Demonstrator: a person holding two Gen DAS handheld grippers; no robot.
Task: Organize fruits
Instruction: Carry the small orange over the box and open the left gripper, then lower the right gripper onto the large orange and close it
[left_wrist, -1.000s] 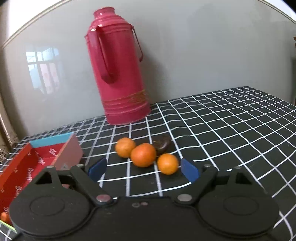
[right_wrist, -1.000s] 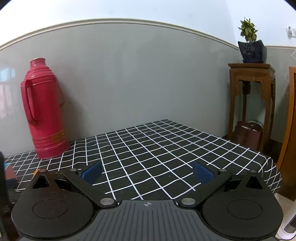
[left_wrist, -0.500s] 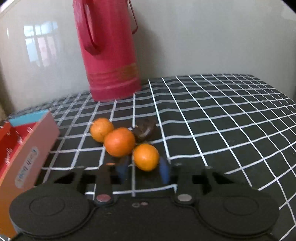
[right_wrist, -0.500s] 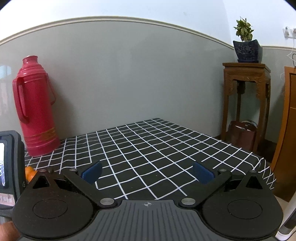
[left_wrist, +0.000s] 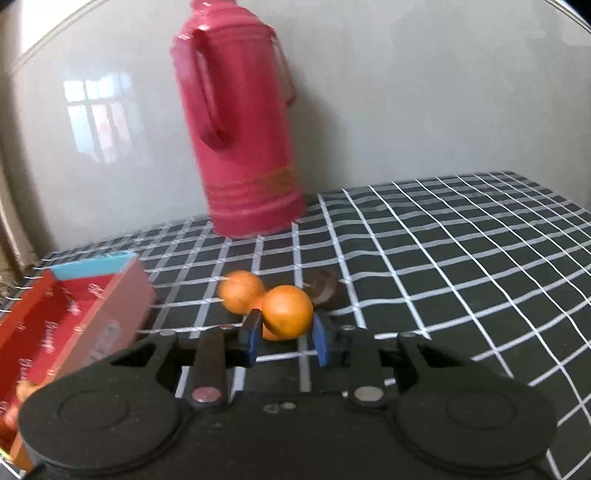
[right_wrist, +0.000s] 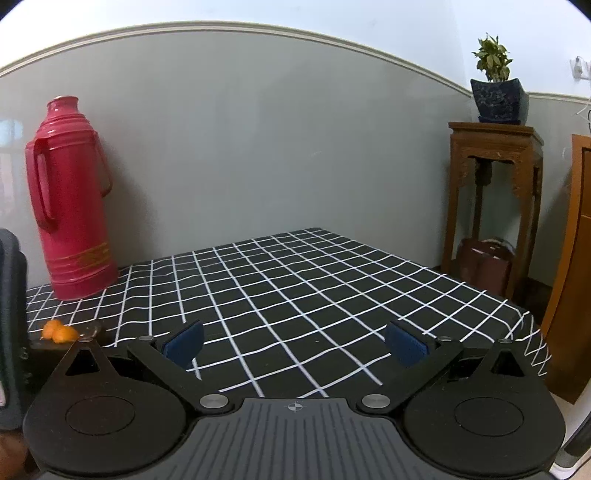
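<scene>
— Since we go from the left side over, what sits at the edge of the left wrist view?

— A red box (left_wrist: 62, 328), open at the top, with a pale blue end wall, on the black checked tablecloth (left_wrist: 443, 266). Low in its near corner something orange shows, too blurred to name.

— And next to it?

— A small orange (left_wrist: 240, 291) lies on the cloth, blurred. Just right of it the left gripper (left_wrist: 286, 338) has a second orange (left_wrist: 288, 312) clamped between its blue pads (left_wrist: 253, 334); the jaws have just been closing onto it. A sliver of another orange fruit peeks out under the held one. Behind and to the right lies a dark brown fruit (left_wrist: 325, 291), kind unclear. A red thermos flask (left_wrist: 240, 122) stands at the back by the grey wall.

— The other tool?

— The right gripper (right_wrist: 293, 341) hangs released, jaws spread wide over bare cloth with nothing between them. Far right stand a wooden stand (right_wrist: 495, 192) and a potted plant (right_wrist: 496, 85).
</scene>
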